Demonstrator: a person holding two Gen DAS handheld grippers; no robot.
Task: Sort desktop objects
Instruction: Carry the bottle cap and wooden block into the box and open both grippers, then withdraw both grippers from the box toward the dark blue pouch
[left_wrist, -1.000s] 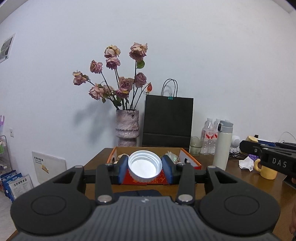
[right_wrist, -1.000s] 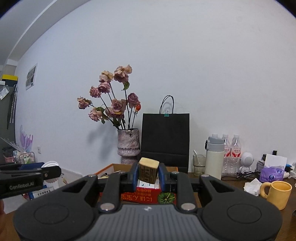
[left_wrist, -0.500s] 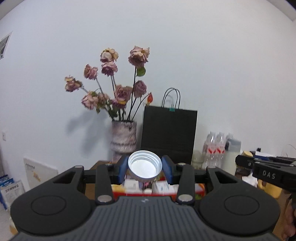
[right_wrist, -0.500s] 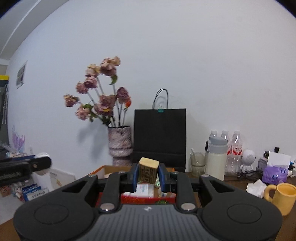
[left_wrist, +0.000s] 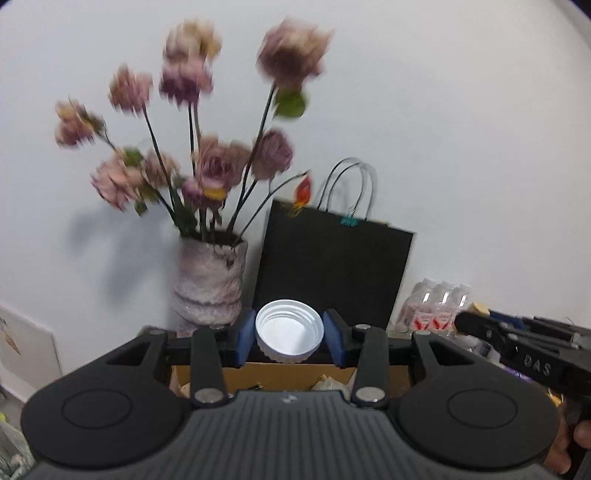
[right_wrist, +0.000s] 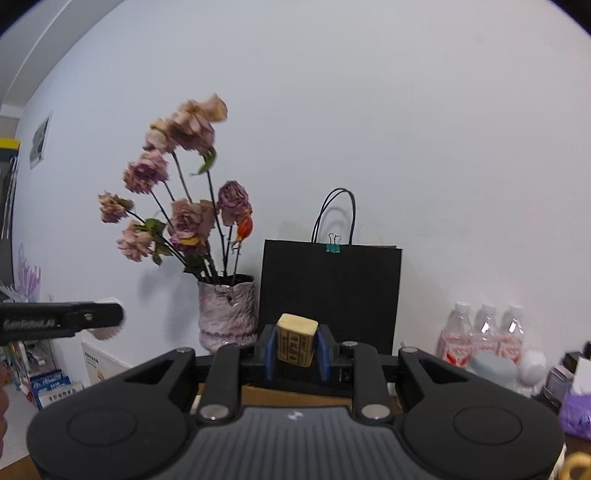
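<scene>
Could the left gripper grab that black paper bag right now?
Probably not. The left gripper is already shut on a white lid, so its pads are taken. The black paper bag stands behind the cardboard box, beside the vase.

Both hands carried forward: vase and black bag loom nearer; cardboard box now beneath fingers.

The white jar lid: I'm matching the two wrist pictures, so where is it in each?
Left wrist view: white jar lid at lower centre, clamped by the left gripper.
Right wrist view: only its edge shows, far left, behind that gripper's finger.
Shared landmark: black paper bag.
</scene>
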